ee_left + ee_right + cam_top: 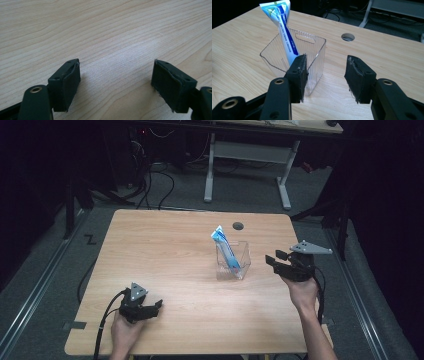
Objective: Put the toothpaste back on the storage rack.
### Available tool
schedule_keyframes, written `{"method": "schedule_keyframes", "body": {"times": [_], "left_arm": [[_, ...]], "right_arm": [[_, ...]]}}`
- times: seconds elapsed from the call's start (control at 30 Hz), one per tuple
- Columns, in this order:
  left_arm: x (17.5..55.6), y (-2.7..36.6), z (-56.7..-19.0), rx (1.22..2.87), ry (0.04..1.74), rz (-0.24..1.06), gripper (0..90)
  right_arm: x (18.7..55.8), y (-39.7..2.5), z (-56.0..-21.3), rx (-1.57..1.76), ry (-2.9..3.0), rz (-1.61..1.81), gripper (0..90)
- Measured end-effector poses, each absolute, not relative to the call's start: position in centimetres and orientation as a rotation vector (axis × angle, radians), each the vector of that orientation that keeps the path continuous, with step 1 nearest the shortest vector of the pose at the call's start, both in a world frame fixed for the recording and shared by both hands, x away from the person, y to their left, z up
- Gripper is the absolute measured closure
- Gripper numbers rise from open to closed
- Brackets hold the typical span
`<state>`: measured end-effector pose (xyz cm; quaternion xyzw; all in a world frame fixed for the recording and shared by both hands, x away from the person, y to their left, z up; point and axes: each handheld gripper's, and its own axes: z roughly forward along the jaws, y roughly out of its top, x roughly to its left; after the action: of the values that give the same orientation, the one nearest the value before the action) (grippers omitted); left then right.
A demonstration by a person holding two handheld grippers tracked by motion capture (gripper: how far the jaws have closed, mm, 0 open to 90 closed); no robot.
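A blue and white toothpaste tube (226, 251) (283, 27) stands tilted inside a clear plastic bin (233, 261) (313, 53) at the middle right of the wooden table (165, 250). My right gripper (274, 260) (325, 75) is open just to the right of the bin, nothing between its jaws. Near the table's front left my left gripper (159, 305) (115, 85) rests low over bare wood, open and empty.
A round cable hole (238, 226) (348, 37) lies in the tabletop behind the bin. Beyond the table are a white desk frame (247, 165) and cables on the dark floor. Bare wood surrounds both grippers.
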<state>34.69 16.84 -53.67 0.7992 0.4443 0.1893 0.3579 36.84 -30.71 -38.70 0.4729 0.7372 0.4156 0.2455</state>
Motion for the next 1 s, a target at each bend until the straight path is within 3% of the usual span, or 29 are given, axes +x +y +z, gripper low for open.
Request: {"method": "schedule_keyframes", "body": {"times": [1.0], "left_arm": [[34.7, 16.8, -53.7, 2.063, 1.147, 0.487, 23.6]], "right_arm": [[35.1, -33.6, -41.7, 1.398, 1.934, 1.153, 52.9]]}}
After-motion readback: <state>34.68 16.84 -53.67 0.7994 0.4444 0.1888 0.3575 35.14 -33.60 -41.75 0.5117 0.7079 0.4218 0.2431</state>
